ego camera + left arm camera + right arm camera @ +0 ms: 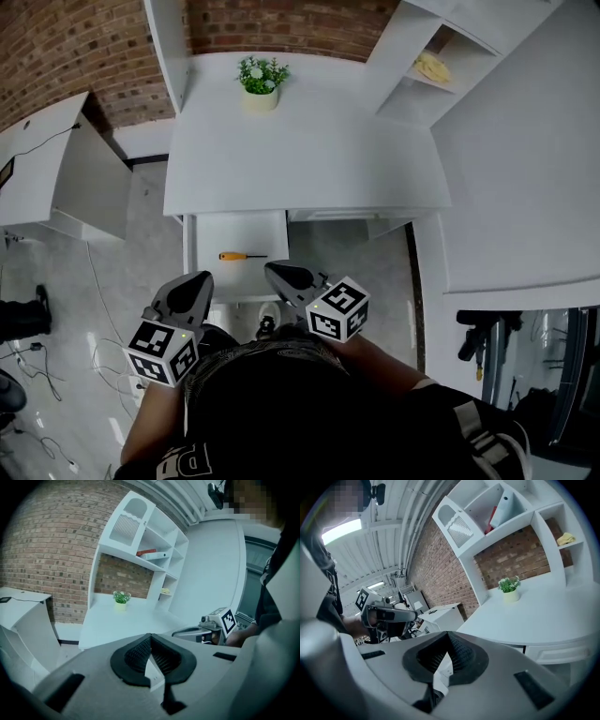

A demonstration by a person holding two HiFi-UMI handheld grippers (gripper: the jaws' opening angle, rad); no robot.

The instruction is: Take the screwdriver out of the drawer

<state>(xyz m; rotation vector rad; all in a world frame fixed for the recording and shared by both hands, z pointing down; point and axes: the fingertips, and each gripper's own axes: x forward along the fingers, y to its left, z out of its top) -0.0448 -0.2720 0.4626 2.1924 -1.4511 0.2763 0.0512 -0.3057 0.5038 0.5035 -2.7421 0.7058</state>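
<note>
seeing screwdriver (243,256) flat in the open drawer (239,230); holding left gripper (201,279) and right gripper (273,271) near its front, tips of both pressed together, nothing between them.

- Head view: bright, even light, soft shadows; the white counter (309,150) is nearly washed out
- Both gripper views: strong fisheye bending, dark vignetted corners
- Right gripper view: ceiling light panel (342,530) glares at upper left
- Left gripper view: dimmer, bluish; the left gripper (150,635) body near the lens is soft
</note>
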